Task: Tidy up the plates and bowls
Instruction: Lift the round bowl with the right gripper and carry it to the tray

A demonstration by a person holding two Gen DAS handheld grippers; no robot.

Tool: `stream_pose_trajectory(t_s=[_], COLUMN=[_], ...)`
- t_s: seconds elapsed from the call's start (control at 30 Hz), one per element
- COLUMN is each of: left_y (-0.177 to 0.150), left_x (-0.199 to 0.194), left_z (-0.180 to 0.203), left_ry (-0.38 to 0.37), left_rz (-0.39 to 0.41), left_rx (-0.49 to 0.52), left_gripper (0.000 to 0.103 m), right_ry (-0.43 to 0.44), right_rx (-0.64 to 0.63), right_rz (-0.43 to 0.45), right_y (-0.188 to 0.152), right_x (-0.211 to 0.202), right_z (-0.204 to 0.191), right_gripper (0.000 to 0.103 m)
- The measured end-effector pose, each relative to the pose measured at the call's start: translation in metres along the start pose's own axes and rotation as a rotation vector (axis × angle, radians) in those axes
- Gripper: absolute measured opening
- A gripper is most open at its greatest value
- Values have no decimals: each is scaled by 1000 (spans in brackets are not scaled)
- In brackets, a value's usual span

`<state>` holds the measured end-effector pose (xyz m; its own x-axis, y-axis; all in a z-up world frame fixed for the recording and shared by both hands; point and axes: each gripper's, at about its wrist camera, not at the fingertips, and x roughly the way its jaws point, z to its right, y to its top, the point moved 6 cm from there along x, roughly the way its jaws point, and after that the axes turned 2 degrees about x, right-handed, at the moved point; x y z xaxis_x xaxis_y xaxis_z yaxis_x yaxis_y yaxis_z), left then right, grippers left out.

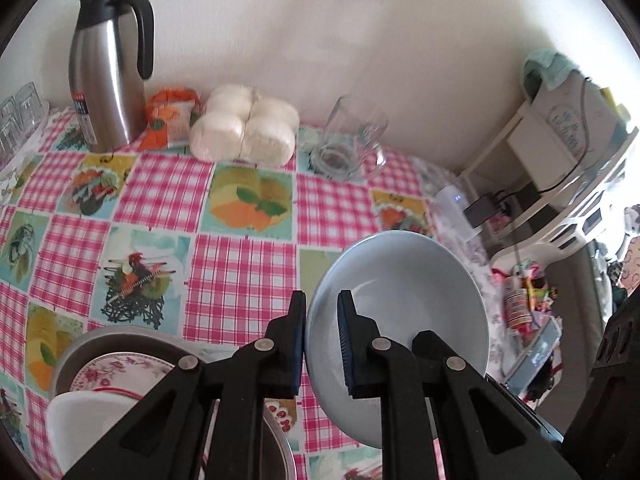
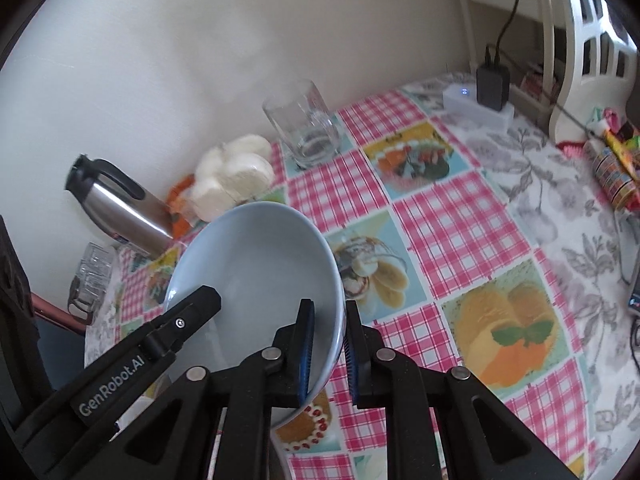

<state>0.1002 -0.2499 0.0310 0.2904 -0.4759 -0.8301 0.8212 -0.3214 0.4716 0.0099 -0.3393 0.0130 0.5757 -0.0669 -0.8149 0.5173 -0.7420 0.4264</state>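
Observation:
A light blue bowl (image 1: 408, 280) hangs tilted above the checked tablecloth, held from both sides. My left gripper (image 1: 321, 300) is shut on the bowl's left rim, one pad inside and one outside. In the right wrist view the same bowl (image 2: 256, 264) has its right rim pinched by my right gripper (image 2: 329, 306), which is shut on it. The left gripper's fingers (image 2: 192, 308) reach in over the opposite rim there. At the lower left a grey dish (image 1: 70, 356) holds a floral plate (image 1: 120, 372) and a white bowl (image 1: 88, 420).
Along the wall stand a steel thermos jug (image 1: 106, 72), an orange packet (image 1: 170, 120), wrapped white buns (image 1: 244, 126) and a glass mug (image 1: 348, 140). Small glasses (image 1: 18, 120) sit far left. A white charger box (image 2: 476, 106) and shelf lie right.

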Motion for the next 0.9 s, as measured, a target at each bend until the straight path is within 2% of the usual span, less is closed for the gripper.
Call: stream_pose_trajectory(t_s=[0.27,0.47,0.9], left_y=[5,3,-10], left_x=[-46,-70,-96], left_z=[3,-12,-69], left_ry=[-29,-46,-61], left_rz=[82,111,112], left_rx=[18,-8,-108], left_gripper=[16,16,16], right_ry=[-7,8,48], right_rx=[-45,-74,-130], right_rz=[83,99,56], right_y=[1,-7,-37], right_x=[-45,-57,-51], right_z=[-25,-44,-89], right_gripper=[15,16,15])
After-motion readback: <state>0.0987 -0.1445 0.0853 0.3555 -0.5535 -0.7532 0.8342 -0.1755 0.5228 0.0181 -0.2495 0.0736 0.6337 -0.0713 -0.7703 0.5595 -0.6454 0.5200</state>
